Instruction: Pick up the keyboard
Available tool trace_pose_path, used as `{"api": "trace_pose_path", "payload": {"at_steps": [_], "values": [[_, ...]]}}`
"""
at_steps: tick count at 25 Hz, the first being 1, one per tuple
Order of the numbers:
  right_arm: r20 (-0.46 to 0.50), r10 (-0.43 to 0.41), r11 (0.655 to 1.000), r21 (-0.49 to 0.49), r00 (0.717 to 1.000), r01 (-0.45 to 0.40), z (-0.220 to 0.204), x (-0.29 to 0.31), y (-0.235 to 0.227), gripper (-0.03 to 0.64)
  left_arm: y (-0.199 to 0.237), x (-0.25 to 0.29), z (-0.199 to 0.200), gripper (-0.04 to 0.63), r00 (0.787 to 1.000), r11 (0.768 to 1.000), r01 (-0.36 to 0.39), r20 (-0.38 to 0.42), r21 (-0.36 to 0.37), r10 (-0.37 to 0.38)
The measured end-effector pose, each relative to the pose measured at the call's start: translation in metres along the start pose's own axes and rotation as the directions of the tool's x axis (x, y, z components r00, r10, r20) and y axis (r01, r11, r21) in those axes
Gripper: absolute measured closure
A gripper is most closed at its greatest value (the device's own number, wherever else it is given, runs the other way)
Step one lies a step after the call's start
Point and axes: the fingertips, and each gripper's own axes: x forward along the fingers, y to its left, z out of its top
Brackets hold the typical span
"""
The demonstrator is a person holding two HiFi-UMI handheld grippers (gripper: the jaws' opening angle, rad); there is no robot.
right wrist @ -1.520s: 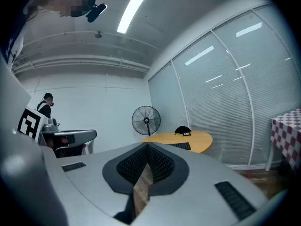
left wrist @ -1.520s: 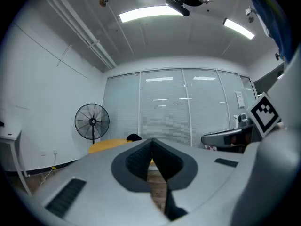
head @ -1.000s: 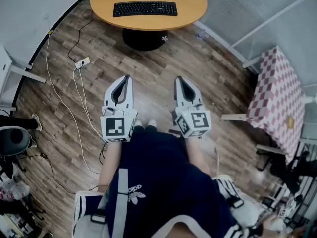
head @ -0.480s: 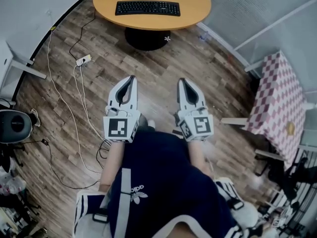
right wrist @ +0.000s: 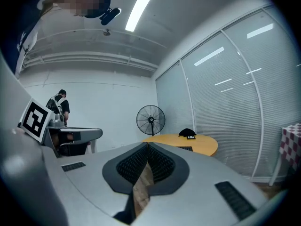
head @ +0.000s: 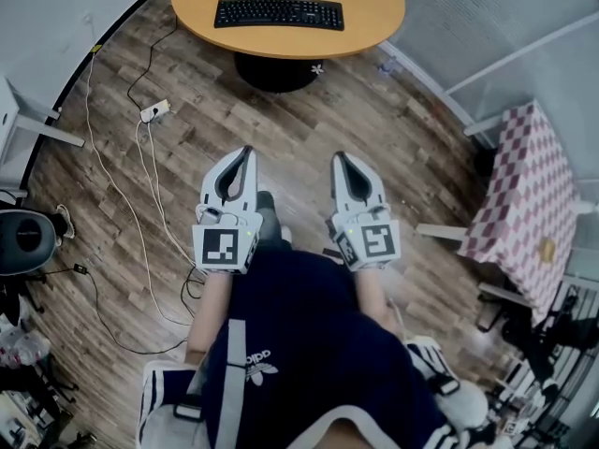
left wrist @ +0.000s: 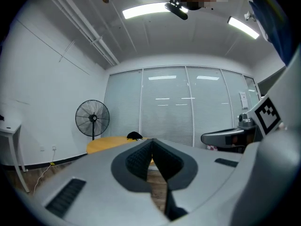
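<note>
The wooden floor (head: 374, 129) takes up most of the head view. The person stands on it, well apart from the round tabletop (head: 374, 12) at the top of that view. The keyboard (head: 279, 13) lies flat on the tabletop, with bare wood all around it. So there is a walk to do first, and that is where the first trouble could come.

White cables (head: 140, 185) run across the floor on the person's left side, with a power strip (head: 155, 113) among them. A foot could catch on a cable and make the person trip.

The left hand-held gripper (head: 245, 152) and the right hand-held gripper (head: 338, 159) are held out in front, side by side. Both have their jaws pressed together with nothing between them. If the jaws are not spread before they reach the keyboard, they will likely just poke it and push it along the tabletop.

The keyboard looks long, thin and low. A pinch at only one end could let the other end drop, so it may tip and slide out. Jaws coming in too low could knock the rim of the tabletop.
</note>
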Motion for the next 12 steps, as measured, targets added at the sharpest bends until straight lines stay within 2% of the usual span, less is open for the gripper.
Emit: {"api": "trace_pose_path", "payload": {"at_steps": [8,12], "values": [[-0.006,0.009,0.999,-0.044,1.0,-0.01,0.018,0.084,-0.017,0.612,0.056,0.076,0.016,0.591,1.0,1.0,0.006,0.013,-0.003,-0.006],[0.019,-0.018,0.999,-0.049,1.0,0.018,0.036,0.119,-0.033,0.612,0.079,0.107,0.026,0.591,1.0,1.0,0.015,0.015,0.014,-0.015]]}}
